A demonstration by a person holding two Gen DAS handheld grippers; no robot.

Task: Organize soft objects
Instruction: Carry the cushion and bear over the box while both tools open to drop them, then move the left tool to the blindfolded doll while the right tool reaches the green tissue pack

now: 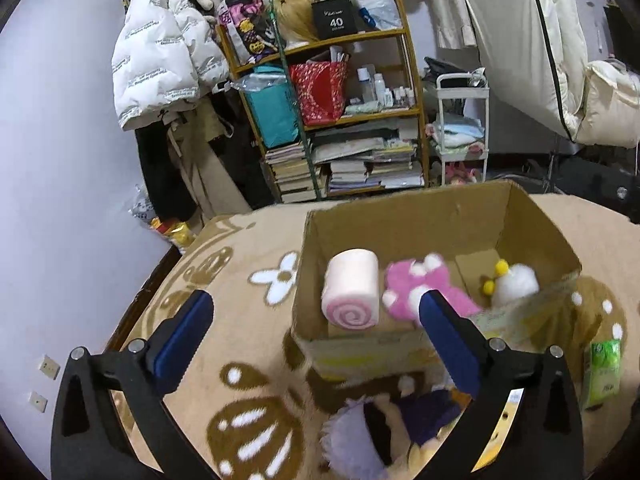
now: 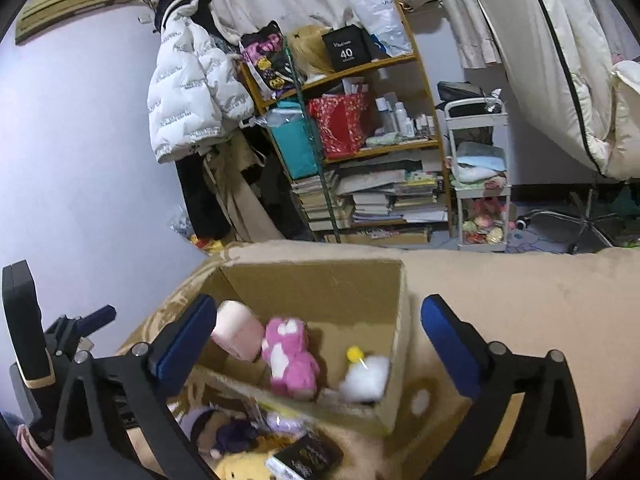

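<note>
1. An open brown cardboard box (image 1: 404, 216) sits on the tan plush blanket with brown-and-white flower print (image 1: 248, 360), centre of the left wrist view.
2. Three soft toys already lie in the box: a pink-and-white swirl-roll cushion (image 1: 352, 294) at its left, a fuzzy pink-and-white plush animal (image 1: 412, 284) in the middle, and a white fluffy plush with yellow pompoms (image 1: 514, 282) at the right. The right wrist view shows the same order.
3. Judgement: the sorting is partly done. Left outside, at lower centre in front of the box's near wall, is a loose pile: a lilac-haired plush doll in dark purple clothing (image 1: 384, 428), with something yellow and plush (image 2: 240, 468) at the bottom edge of the right wrist view.
4. A green-and-white packet (image 1: 602, 372) lies on the blanket at lower right; whether it is soft, I cannot tell.
5. Left gripper (image 1: 316, 332): jaws spread wide, blue pads clear of everything, nothing held. It hangs above the pile and the box's near wall.
6. Right gripper (image 2: 318, 334): equally wide, empty, aimed over the box's interior.
7. Judgement: next up is the doll in the pile.
</note>
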